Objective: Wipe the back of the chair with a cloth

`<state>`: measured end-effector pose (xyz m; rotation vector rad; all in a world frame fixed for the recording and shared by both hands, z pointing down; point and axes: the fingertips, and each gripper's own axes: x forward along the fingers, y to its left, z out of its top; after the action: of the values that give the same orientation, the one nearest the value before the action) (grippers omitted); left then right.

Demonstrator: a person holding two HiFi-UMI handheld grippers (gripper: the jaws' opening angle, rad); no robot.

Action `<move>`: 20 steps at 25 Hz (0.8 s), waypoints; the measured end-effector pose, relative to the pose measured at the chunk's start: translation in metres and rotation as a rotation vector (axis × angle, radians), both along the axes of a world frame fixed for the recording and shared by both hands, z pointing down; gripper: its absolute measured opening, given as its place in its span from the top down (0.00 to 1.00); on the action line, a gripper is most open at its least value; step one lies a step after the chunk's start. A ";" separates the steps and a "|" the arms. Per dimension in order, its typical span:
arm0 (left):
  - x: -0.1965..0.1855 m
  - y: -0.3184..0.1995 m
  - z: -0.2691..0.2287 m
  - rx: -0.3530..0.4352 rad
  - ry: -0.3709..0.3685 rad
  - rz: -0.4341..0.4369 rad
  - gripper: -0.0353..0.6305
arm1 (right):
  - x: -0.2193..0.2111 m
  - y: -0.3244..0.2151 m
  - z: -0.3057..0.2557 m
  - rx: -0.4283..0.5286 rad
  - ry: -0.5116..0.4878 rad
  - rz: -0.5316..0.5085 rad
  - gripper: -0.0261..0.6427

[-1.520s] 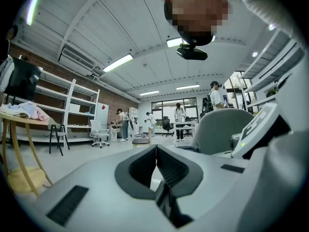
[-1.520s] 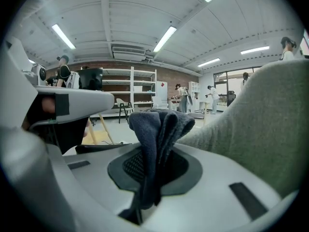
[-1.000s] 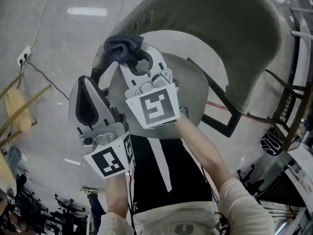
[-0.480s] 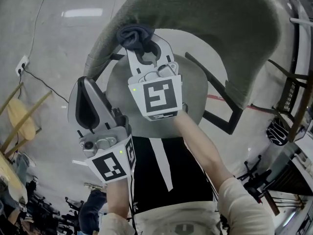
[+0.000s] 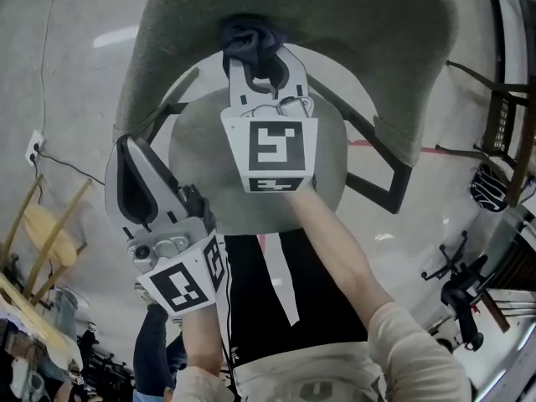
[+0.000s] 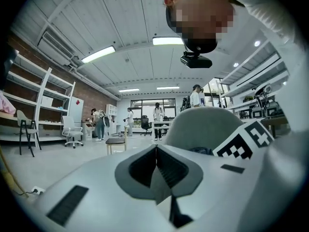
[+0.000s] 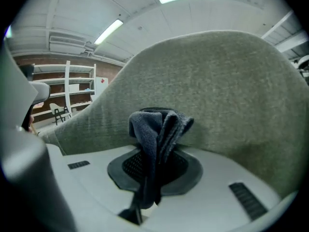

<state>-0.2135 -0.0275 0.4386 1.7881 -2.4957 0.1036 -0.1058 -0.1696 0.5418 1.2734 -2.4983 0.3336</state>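
The right gripper (image 7: 153, 175) pinches the soft, floppy cloth (image 7: 157, 127), bunched just past its tips and seemingly touching the chair back (image 7: 231, 91). It looks light, so grip the bunch firmly. The left gripper (image 6: 155, 168) is closed, holding nothing.

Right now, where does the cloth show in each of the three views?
Head view: the cloth is at top centre, in the right hand-held gripper, against the chair back.
Left gripper view: only a dark sliver low and right of centre, probably the cloth.
Right gripper view: centre, clamped between the jaws.
Shared landmark: the grey chair back, behind the cloth in every view.
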 end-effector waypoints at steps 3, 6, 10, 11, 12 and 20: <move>0.012 -0.011 0.002 -0.005 0.006 0.055 0.92 | 0.030 -0.011 0.001 -0.007 0.005 0.110 0.88; 0.028 -0.026 0.000 -0.005 0.001 0.131 0.92 | 0.065 -0.020 0.000 -0.013 0.008 0.228 0.87; 0.053 -0.044 -0.003 0.003 -0.001 0.224 0.92 | 0.120 -0.025 -0.004 -0.011 0.018 0.377 0.88; 0.060 -0.049 -0.004 0.006 -0.002 0.249 0.92 | 0.134 -0.025 -0.006 -0.008 0.022 0.408 0.88; 0.067 -0.053 -0.005 0.008 -0.003 0.274 0.92 | 0.144 -0.024 -0.008 -0.004 0.023 0.433 0.87; 0.141 -0.076 -0.008 0.016 0.003 0.477 0.92 | 0.219 -0.001 -0.016 0.012 0.035 0.633 0.87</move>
<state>-0.0729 -0.1040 0.4307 2.3463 -2.0184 0.1039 0.1131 -0.1703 0.5256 2.0322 -2.0067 0.4286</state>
